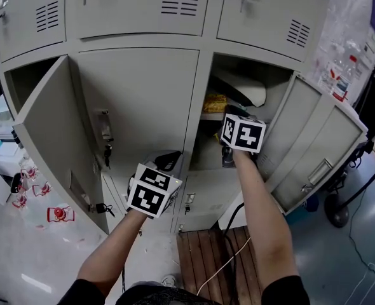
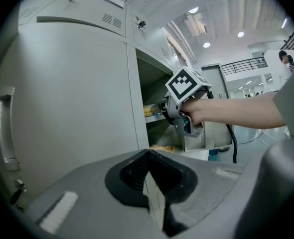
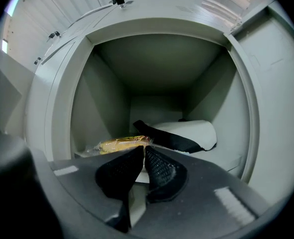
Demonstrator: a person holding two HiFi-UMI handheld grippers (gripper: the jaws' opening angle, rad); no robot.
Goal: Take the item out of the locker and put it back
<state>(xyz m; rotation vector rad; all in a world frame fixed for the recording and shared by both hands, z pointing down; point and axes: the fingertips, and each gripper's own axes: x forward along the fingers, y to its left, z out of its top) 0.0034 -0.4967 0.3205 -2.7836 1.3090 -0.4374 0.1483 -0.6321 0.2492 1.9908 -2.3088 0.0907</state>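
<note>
A yellow snack in clear wrap (image 3: 119,144) lies on the shelf of the open right locker (image 1: 208,75), next to a white object with a black strap (image 3: 192,133). In the head view the snack (image 1: 214,102) shows just left of my right gripper (image 1: 231,112), which is at the locker mouth. That gripper (image 3: 143,148) is shut and empty, its tips just short of the snack. My left gripper (image 1: 168,161) hangs lower, in front of the closed middle door (image 1: 136,100). It (image 2: 147,152) is shut with nothing in it.
The right locker's door (image 1: 302,145) swings out to the right. Another open door (image 1: 54,138) juts out on the left. A wooden pallet (image 1: 206,259) and a cable lie on the floor below. A closed top row of lockers (image 1: 143,5) runs above.
</note>
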